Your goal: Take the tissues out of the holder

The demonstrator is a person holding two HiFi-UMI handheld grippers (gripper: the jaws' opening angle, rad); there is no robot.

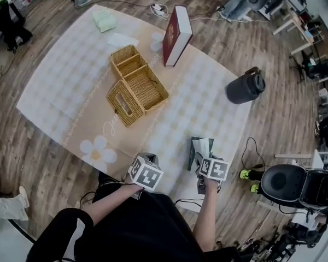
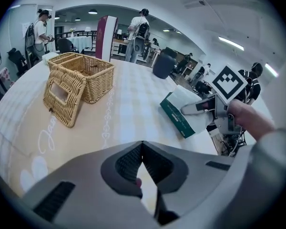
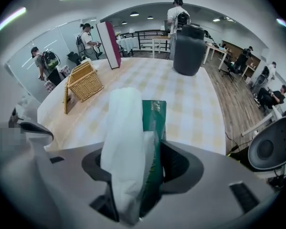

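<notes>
Only the right gripper view shows the right gripper (image 3: 138, 152) clamped on the green tissue pack (image 3: 154, 123), a white sheet bulging from its top. The head view places that pack at the near edge of the table (image 1: 218, 119), well apart from the open wicker holder (image 1: 138, 86). The left gripper (image 2: 142, 144) has its jaws closed together, empty
</notes>
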